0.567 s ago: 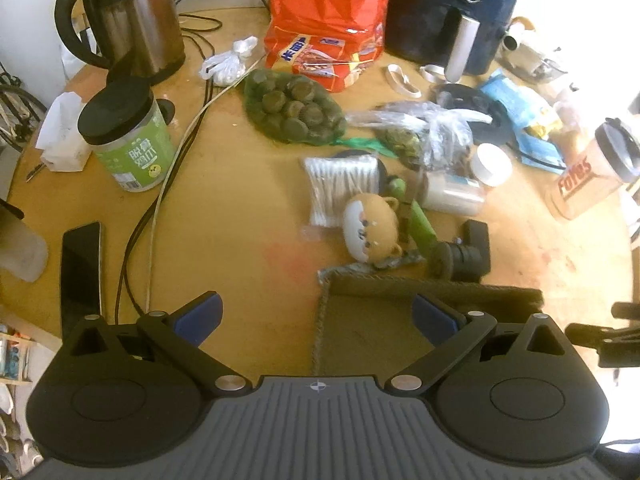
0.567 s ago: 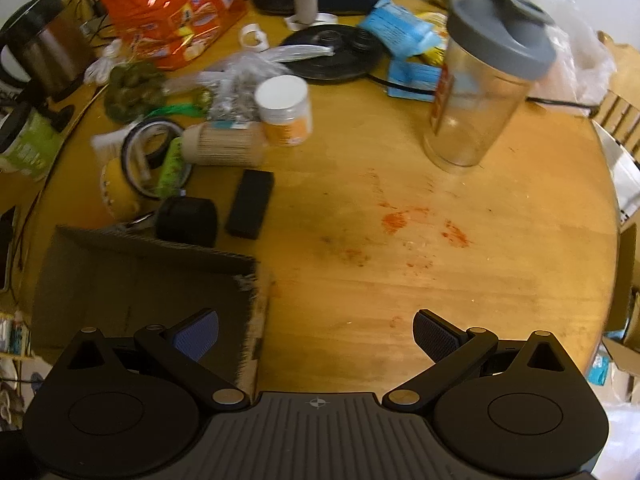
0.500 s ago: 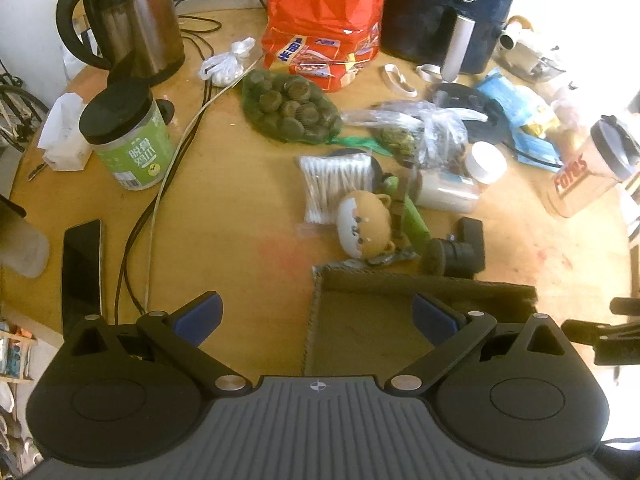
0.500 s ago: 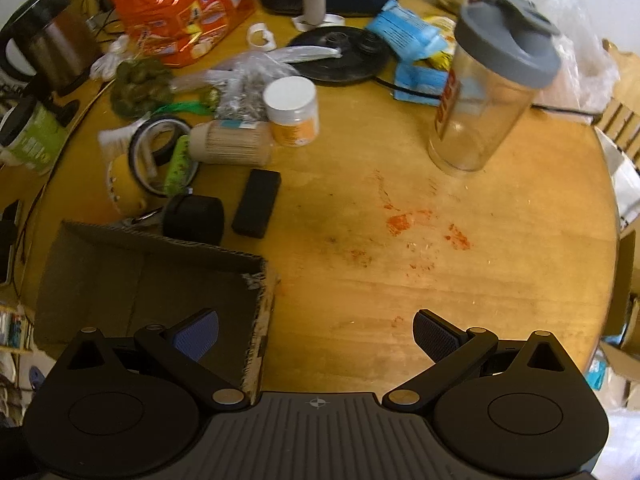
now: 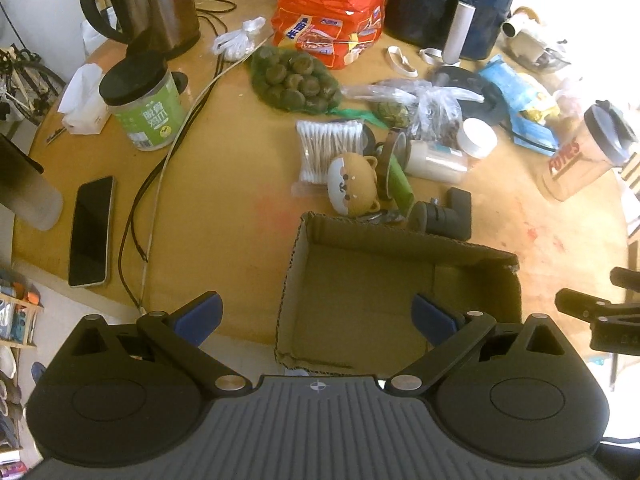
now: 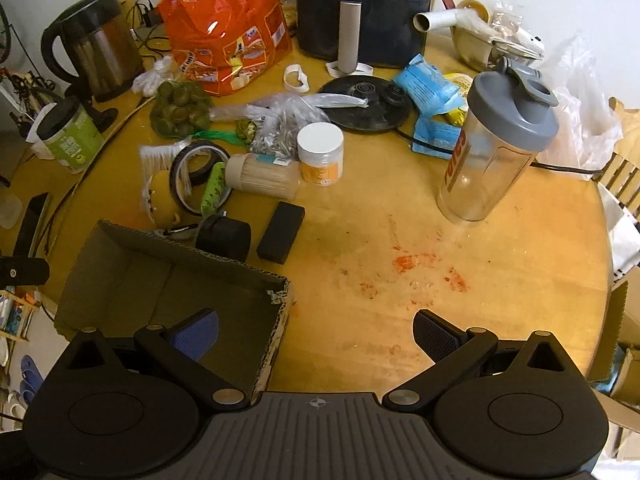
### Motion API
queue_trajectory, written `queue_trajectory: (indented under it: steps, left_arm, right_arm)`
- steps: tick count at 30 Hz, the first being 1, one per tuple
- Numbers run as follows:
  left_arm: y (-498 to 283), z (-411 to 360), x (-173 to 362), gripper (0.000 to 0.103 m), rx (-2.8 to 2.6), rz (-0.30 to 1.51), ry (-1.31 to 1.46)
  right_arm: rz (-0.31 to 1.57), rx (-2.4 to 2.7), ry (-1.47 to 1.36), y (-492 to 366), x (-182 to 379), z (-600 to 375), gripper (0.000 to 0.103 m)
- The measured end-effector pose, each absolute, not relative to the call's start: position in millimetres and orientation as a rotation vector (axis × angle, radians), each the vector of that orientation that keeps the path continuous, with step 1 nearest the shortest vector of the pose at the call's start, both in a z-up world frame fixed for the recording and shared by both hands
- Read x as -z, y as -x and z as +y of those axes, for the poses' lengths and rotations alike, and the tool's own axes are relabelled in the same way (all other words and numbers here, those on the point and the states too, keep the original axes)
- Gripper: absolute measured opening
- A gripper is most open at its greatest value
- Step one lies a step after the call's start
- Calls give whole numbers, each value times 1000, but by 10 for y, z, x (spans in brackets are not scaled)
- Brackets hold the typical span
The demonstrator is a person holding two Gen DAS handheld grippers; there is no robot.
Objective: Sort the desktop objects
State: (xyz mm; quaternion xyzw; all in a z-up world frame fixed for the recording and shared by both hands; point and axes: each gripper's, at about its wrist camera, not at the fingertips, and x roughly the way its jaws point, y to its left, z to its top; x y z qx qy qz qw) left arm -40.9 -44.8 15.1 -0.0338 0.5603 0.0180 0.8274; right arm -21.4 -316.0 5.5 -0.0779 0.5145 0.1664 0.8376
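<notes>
Cardboard box [image 5: 400, 292] nearer, long axis crosswise

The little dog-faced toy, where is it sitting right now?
In the left wrist view the dog-faced toy lies mid-table, just beyond the far wall of the cardboard box, beside the cotton swab pack.

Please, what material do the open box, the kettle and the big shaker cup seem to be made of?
Box: corrugated cardboard, matte brown; fluted edges show, one corner is torn.
Kettle: probably brushed steel, with soft reflections; the handle looks like black plastic.
Shaker cup: clear plastic most likely, see-through, with a matte grey lid.
</notes>
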Motion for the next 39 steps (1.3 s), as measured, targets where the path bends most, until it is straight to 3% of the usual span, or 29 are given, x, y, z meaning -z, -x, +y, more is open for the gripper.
queue_trajectory:
  steps: [12,26,39]
  left_arm:
    - [176,-530,-216,103,57,1189,-73]
    - [-106,-318,-213,103,144,1301,-133]
    - [-204,-236,-147,103,118,1384,-67]
  right_arm:
    - [1031,-308,127,277,-253,-3028,103]
    - [1284,-149,36,163,-146,-2623,103]
    - [1405,-121,211,6,-202,-2267,103]
